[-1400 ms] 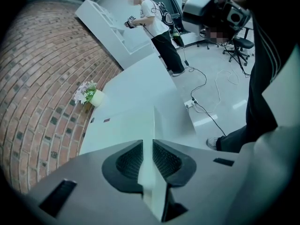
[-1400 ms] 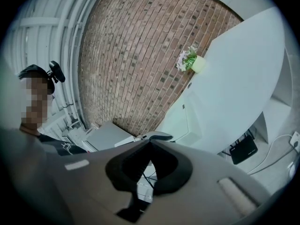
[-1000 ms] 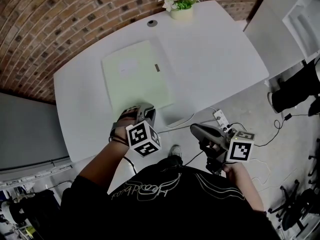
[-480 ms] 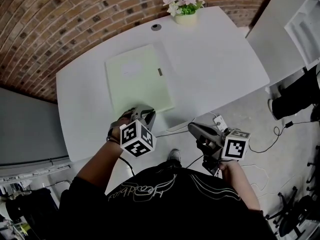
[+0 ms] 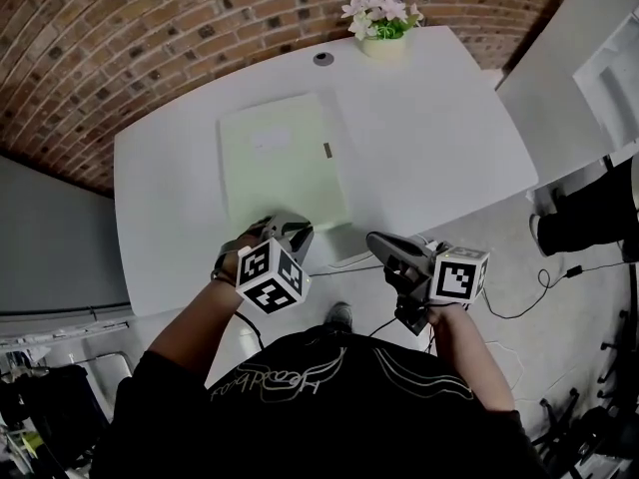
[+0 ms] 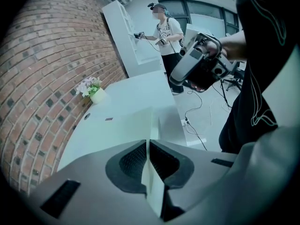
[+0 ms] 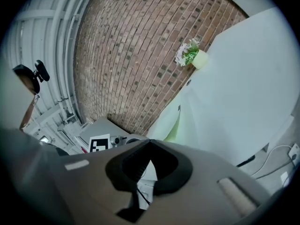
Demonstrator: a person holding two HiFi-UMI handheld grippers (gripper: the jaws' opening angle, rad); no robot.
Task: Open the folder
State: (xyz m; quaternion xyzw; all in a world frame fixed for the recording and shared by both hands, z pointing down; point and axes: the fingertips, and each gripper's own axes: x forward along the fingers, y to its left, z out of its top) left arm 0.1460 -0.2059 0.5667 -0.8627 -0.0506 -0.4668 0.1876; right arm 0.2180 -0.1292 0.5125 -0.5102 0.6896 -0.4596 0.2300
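While left gripper (image 5: 292,230) clamps near edge of folder (image 5: 283,158), right gripper (image 5: 373,240) hangs closed; empty.

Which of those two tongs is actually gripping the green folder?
The left tongs: they are closed on the near edge of the folder. The right tongs hang clear of it, closed on nothing.

Pale green folder (image 5: 283,163) on the white tabletop (image 5: 429,118)

It lies flat towards the near edge, left of centre, a pale label on its cover. The cover's near corner is lifted slightly, pinched in the left gripper (image 5: 290,230).
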